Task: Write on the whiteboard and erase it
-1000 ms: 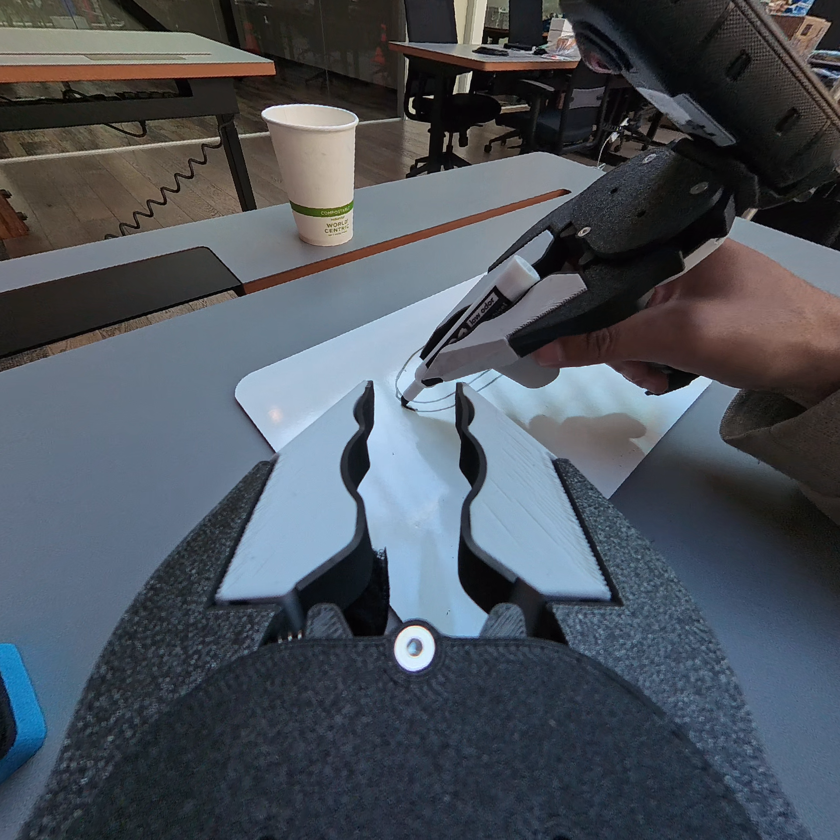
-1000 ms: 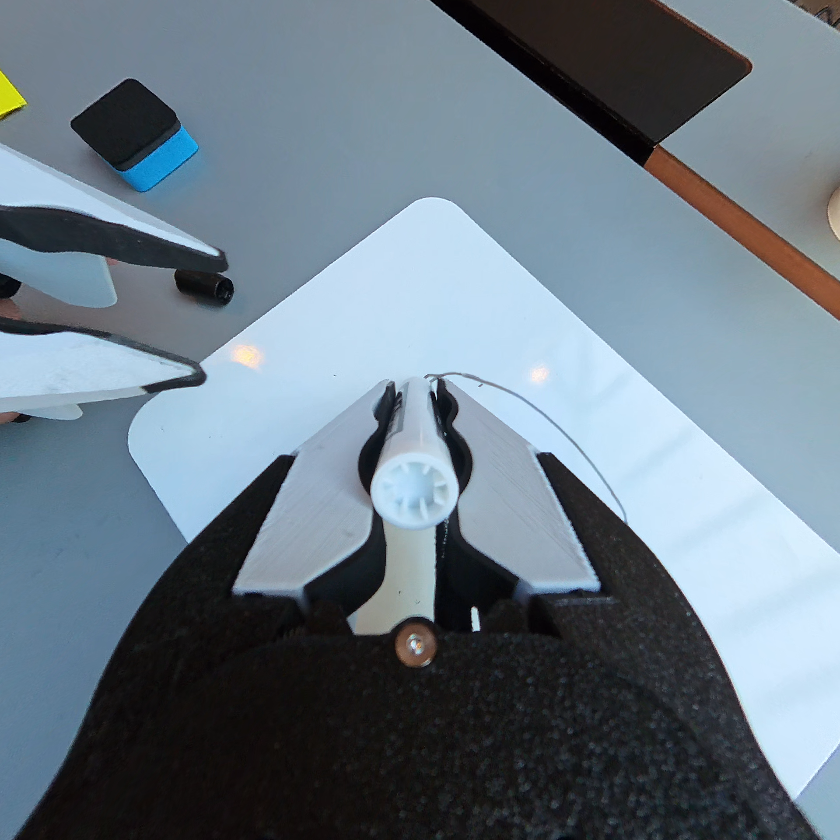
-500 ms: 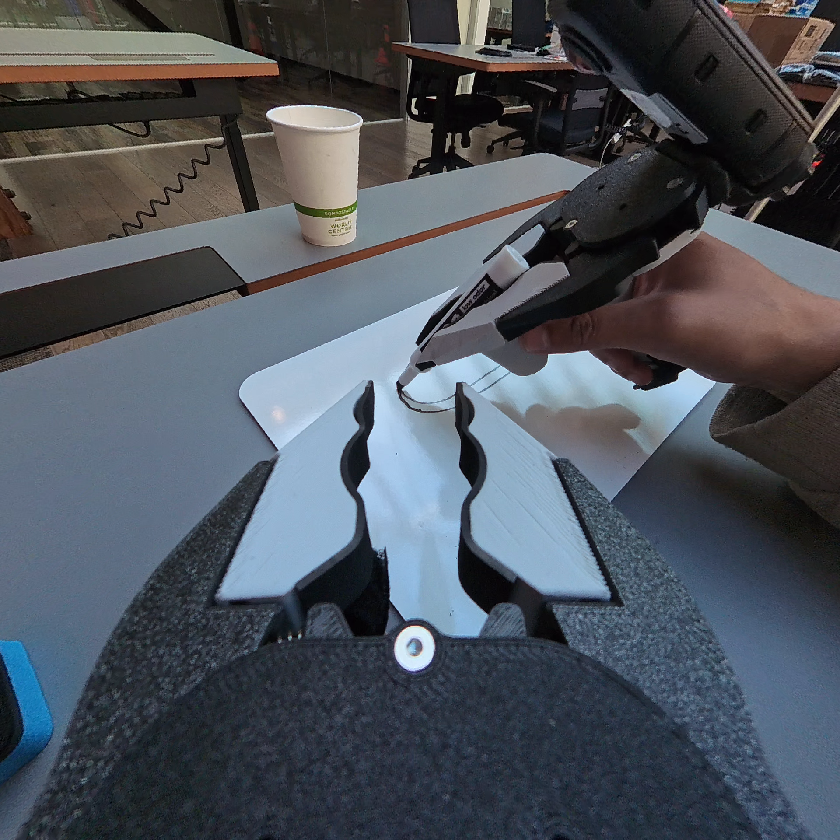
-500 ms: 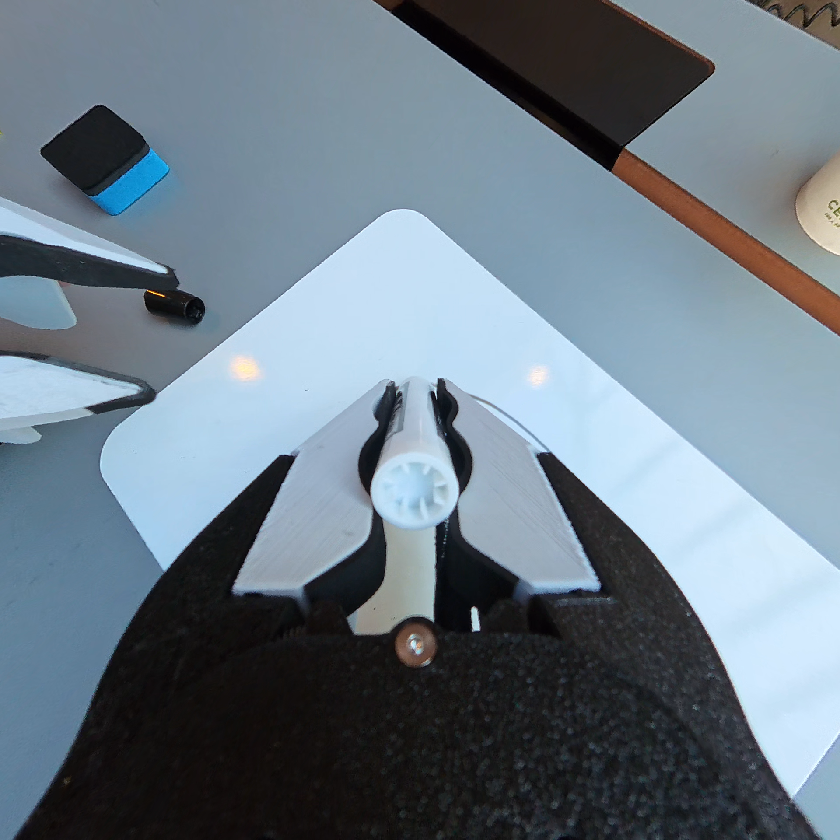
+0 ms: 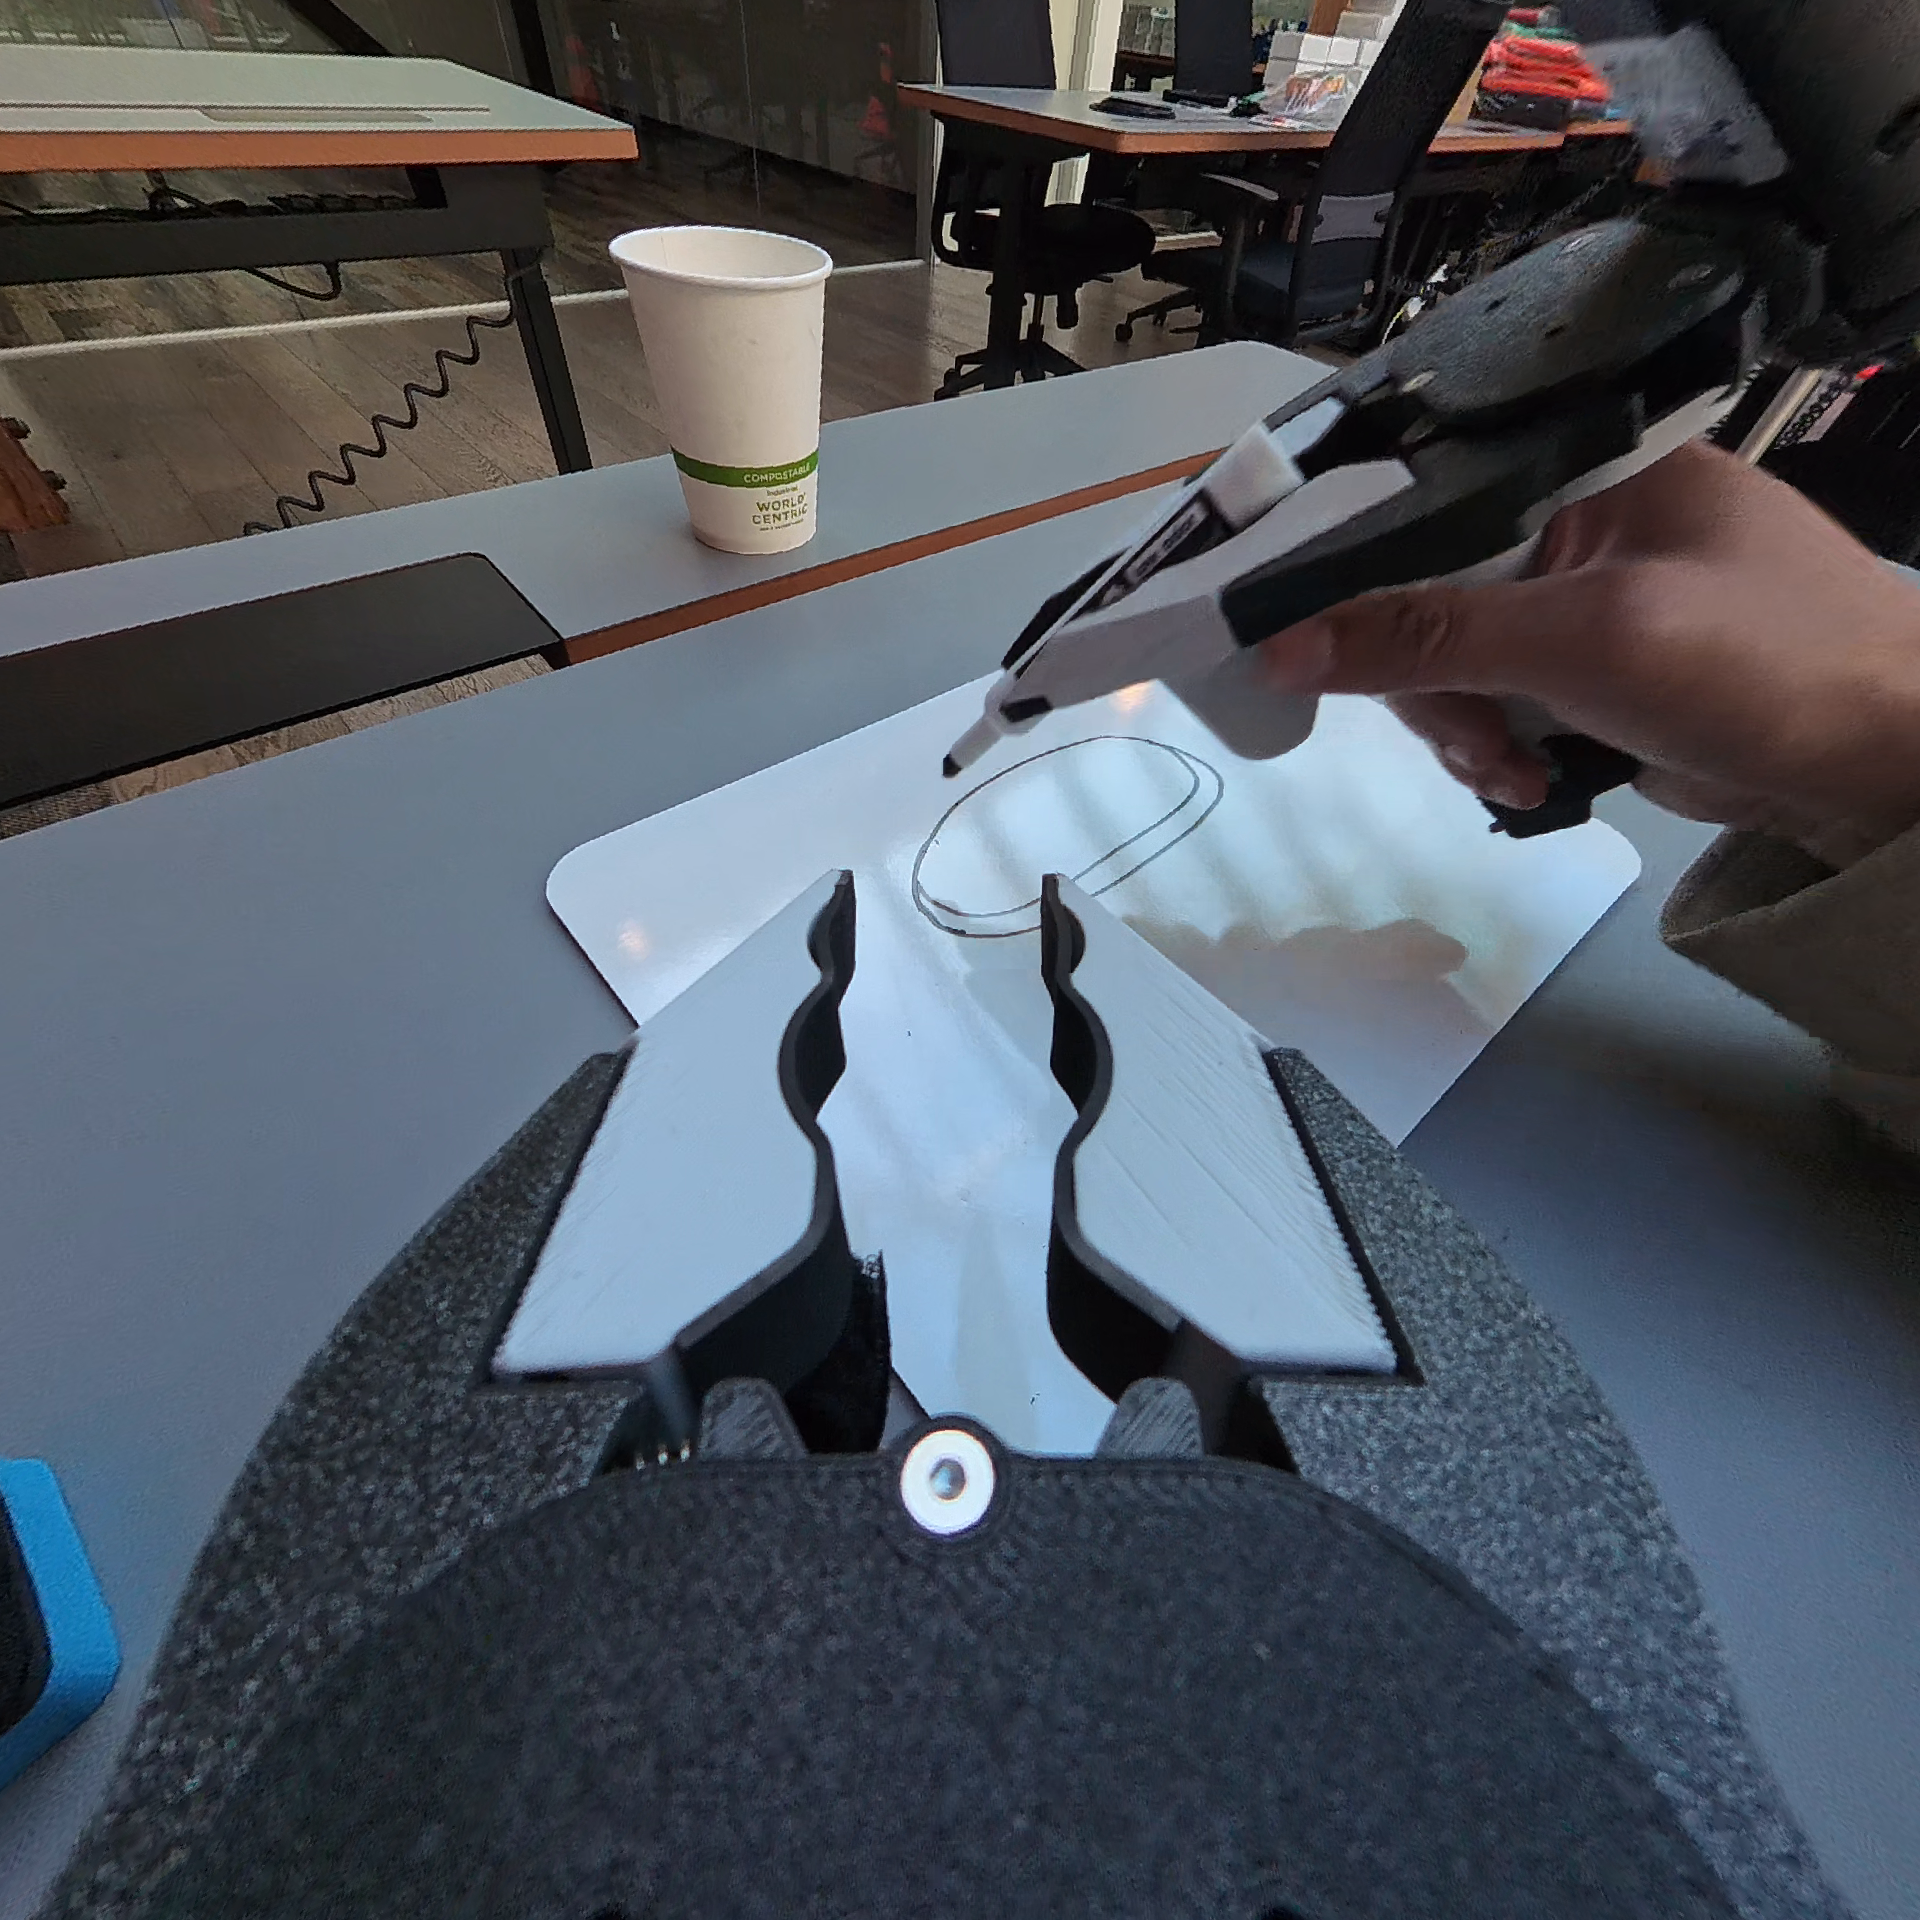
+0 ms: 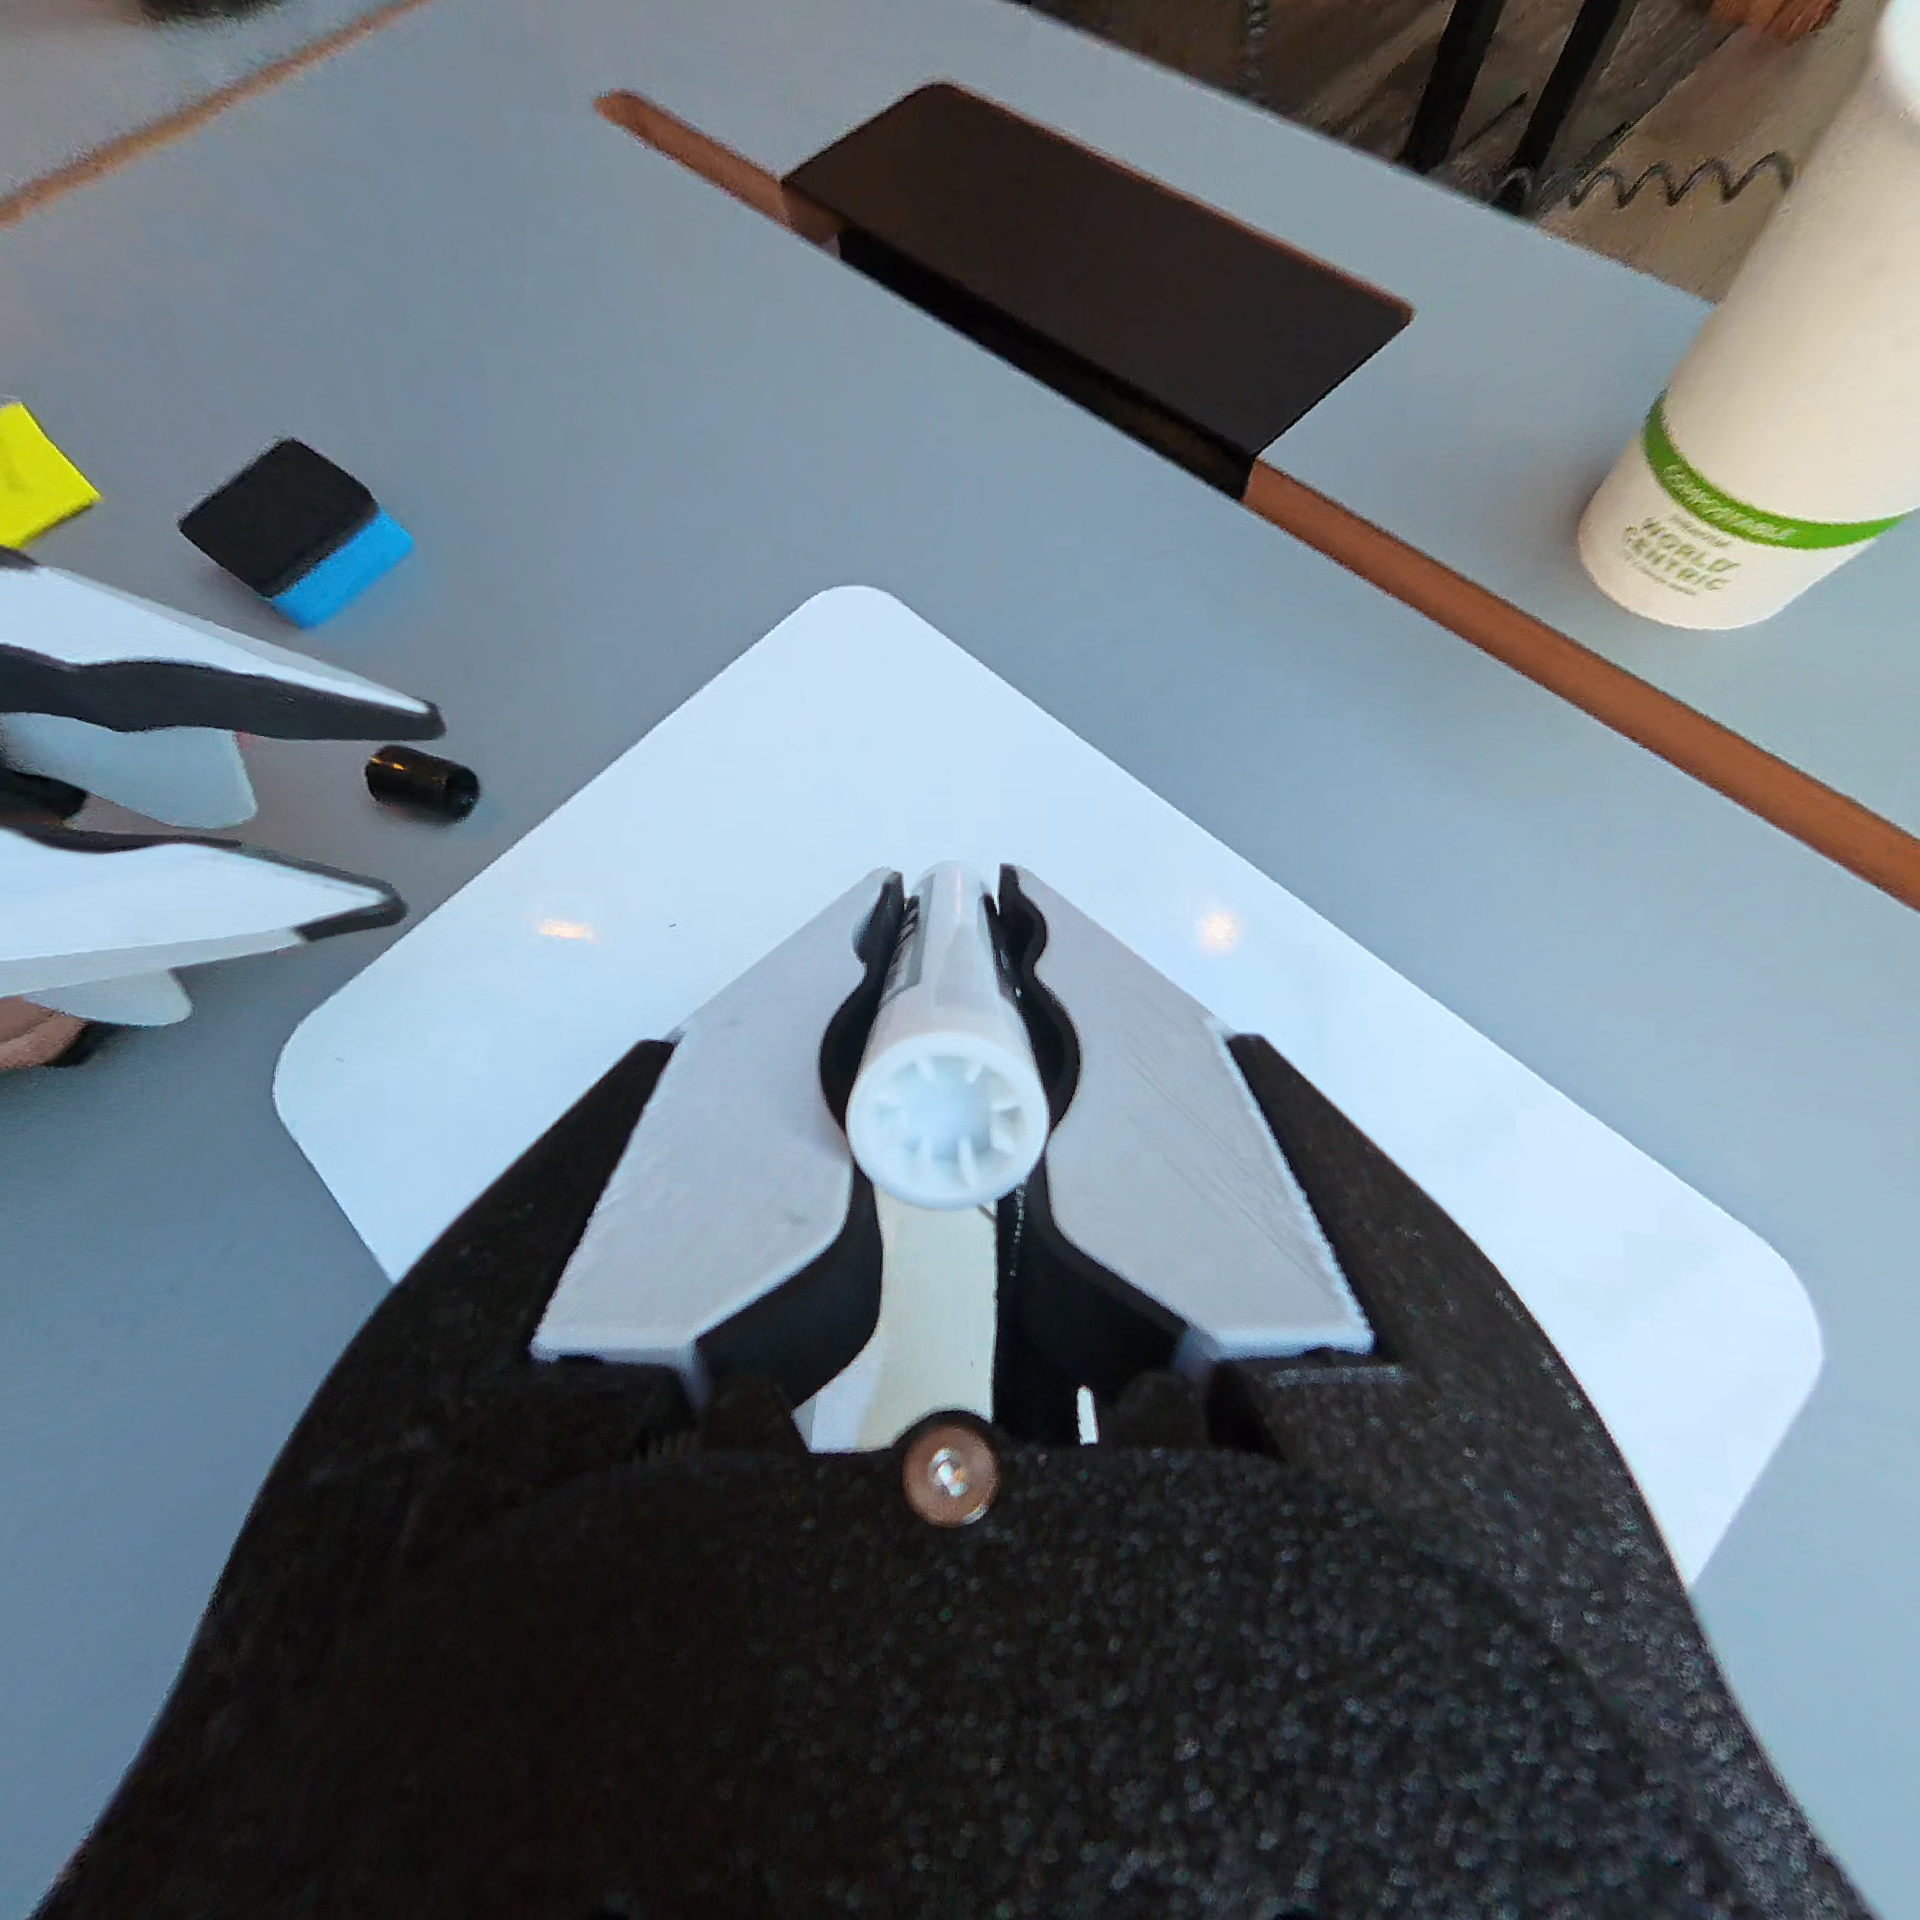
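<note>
marker [image 6: 940, 1023] tip hidden — right gripper [image 6: 945, 883] blurred

Soft daylight is filling both views, bright and even. The glossy whiteboard [image 5: 1299, 997] is mirroring striped window glare and carrying a soft shadow beneath the hand [image 5: 1621, 665]; two small highlights are glinting on it in the right wrist view. The right gripper [image 5: 1023, 681] is smearing with motion blur. Wide-angle distortion is bending the desk [image 5: 260, 935] edges, and the paper cup [image 6: 1787, 416] is leaning and blurring at the frame's corner.

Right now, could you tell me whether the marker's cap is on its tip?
No, the marker has a bare black tip, and the black cap lies on the table.
</note>
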